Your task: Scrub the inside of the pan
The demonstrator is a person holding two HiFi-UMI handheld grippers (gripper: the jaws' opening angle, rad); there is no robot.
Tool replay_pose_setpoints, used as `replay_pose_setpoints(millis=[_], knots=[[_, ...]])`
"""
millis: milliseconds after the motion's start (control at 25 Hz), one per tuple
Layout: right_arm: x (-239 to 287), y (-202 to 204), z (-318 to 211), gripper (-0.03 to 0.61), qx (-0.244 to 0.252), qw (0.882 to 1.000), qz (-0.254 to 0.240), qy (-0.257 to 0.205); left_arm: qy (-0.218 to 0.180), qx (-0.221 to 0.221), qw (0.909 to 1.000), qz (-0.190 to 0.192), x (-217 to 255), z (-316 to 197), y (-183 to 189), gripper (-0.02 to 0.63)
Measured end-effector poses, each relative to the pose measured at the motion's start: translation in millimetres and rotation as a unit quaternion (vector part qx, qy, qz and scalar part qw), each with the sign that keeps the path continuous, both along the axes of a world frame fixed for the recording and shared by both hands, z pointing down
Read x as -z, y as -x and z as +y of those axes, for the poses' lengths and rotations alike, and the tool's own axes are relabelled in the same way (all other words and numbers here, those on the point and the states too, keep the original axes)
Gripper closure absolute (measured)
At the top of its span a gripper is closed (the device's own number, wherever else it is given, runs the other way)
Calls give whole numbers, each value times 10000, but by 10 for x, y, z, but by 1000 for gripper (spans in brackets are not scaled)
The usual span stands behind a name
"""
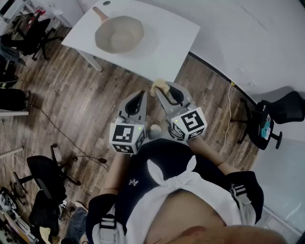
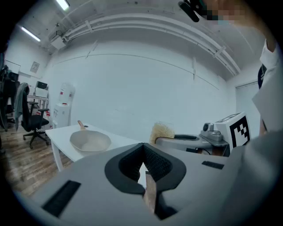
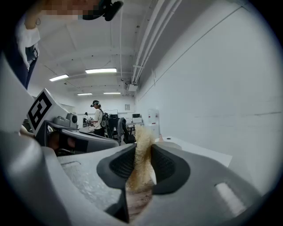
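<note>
Though small, pan handle [image 1: 100,14] seemingly points up-left.

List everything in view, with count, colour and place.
rectangular table: one, white, ahead of the person.
round pan with wooden handle: one, beige, on the table.
fibrous scrubbing pad: one, tan, between the right gripper's jaws.
swivel office chairs: at least three, black, around the room's edges.
water dispenser: one, white, beyond the table.
bystander: one, far back.
left gripper: one, grey, shut, empty.
right gripper: one, grey, shut on the pad.
</note>
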State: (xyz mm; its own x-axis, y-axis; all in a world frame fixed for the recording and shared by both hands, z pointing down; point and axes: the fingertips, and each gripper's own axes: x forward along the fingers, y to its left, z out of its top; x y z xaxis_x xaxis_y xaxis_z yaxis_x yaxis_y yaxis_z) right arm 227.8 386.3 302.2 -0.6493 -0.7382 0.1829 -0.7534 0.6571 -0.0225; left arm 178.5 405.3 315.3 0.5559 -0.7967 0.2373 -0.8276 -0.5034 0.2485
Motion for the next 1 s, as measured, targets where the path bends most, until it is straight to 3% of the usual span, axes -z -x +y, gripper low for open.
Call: replay_pose_setpoints(millis=[680,840,1000], knots=[[-211,967,-28,489,-73,10000,5,-12,93,25,10000,26,-186,49,1057,609],[-313,1069,-89,489,-54,9999,58,109,226,-28,9995,234,-256,27,1184,609],[-460,1090,-266,488,13,9995,171,253,280,-44,9994,184,-347,-103,1235,609]])
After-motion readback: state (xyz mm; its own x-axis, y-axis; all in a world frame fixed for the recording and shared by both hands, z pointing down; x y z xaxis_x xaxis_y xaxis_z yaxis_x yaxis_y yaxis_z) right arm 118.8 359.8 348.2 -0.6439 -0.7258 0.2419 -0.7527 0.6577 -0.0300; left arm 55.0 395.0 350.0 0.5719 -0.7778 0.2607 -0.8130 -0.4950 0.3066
